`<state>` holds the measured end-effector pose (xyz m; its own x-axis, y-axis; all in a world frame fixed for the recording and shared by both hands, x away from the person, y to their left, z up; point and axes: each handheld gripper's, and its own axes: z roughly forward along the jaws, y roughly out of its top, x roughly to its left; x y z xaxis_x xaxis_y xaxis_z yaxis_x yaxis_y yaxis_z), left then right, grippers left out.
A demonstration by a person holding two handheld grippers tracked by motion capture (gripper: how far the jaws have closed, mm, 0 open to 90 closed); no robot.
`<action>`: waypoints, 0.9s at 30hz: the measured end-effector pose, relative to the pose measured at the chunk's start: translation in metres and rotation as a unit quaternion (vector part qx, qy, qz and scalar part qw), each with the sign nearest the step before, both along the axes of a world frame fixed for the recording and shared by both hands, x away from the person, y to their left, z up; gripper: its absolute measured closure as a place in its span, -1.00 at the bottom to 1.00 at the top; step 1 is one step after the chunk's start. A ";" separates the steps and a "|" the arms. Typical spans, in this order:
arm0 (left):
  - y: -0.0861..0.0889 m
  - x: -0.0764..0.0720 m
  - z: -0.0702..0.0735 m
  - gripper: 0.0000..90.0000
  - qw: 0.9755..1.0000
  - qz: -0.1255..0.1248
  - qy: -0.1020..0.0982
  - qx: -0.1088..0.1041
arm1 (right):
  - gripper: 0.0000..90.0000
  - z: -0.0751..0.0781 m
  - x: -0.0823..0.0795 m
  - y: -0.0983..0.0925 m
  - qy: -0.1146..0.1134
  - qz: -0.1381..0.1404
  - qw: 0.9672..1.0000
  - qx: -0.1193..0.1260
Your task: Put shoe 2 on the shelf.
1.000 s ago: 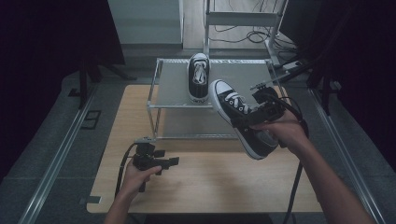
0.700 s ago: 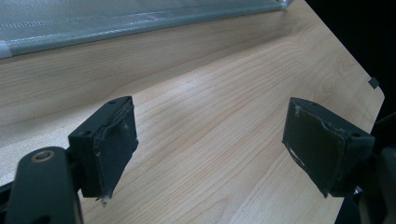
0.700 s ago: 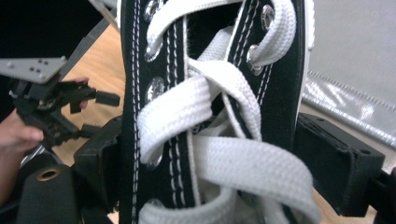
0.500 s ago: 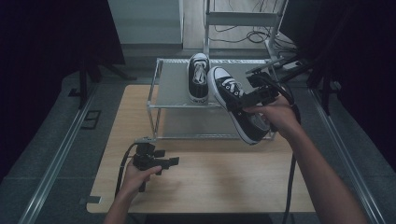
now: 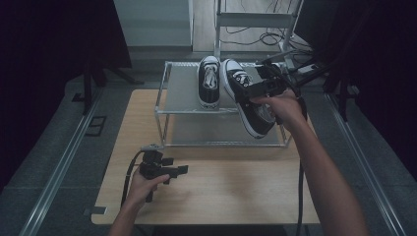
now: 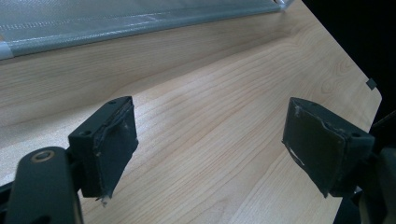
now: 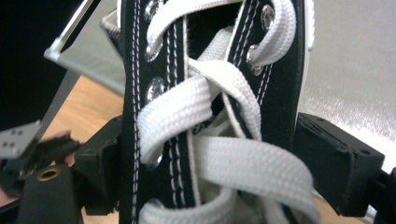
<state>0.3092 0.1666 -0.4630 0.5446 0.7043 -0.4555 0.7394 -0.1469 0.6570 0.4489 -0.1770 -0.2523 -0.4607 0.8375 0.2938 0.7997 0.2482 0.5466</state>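
Right gripper: my right gripper (image 5: 256,92) is clamped on a black sneaker (image 5: 248,101); in the right gripper view its two black jaws press the laced upper (image 7: 210,116) from either side.
Held sneaker: black canvas with white stitching, flat woven white laces through metal eyelets, a white rubber sole edge and toe cap; long and narrow. It hangs tilted in my grip, its toe over the top shelf and its heel out past the shelf's front edge, above the table.
Second sneaker: just to the left of my right gripper, a matching black sneaker (image 5: 209,82) lies flat on the shelf, very close beside the held one; whether they touch I cannot tell.
Rack: a low metal rack (image 5: 164,105) with thin silvery tube legs and a dull grey top shelf; its front rail runs directly under the held shoe.
Left gripper: my left gripper (image 5: 178,170) rests low over the table with nothing in it; the left gripper view shows its worn, rough black pads (image 6: 114,140) standing apart over bare wood.
Table: pale wood (image 5: 236,182) with fine straight grain and a smooth flat top under both grippers.
Around: a black cable (image 5: 300,196) trails from my right gripper along my forearm.
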 end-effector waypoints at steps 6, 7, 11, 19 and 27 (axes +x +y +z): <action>0.000 0.000 0.000 -0.60 1.000 0.000 0.000 -0.001 | -0.64 0.000 0.015 0.006 0.007 -0.021 1.000 0.001; 0.000 0.001 0.000 -0.60 1.000 -0.001 0.000 -0.001 | -0.64 0.000 0.018 0.008 0.008 -0.026 1.000 0.003; 0.001 0.001 0.000 -0.60 1.000 0.001 -0.001 -0.003 | -0.64 0.000 0.029 0.014 0.013 -0.041 0.999 0.004; 0.004 0.001 0.003 -0.60 1.000 0.005 -0.002 -0.010 | -0.64 -0.004 0.043 0.021 0.022 -0.074 0.997 0.011; 0.004 0.000 0.003 -0.60 1.000 0.005 -0.002 -0.011 | -0.64 -0.004 0.050 0.023 0.030 -0.096 0.995 0.024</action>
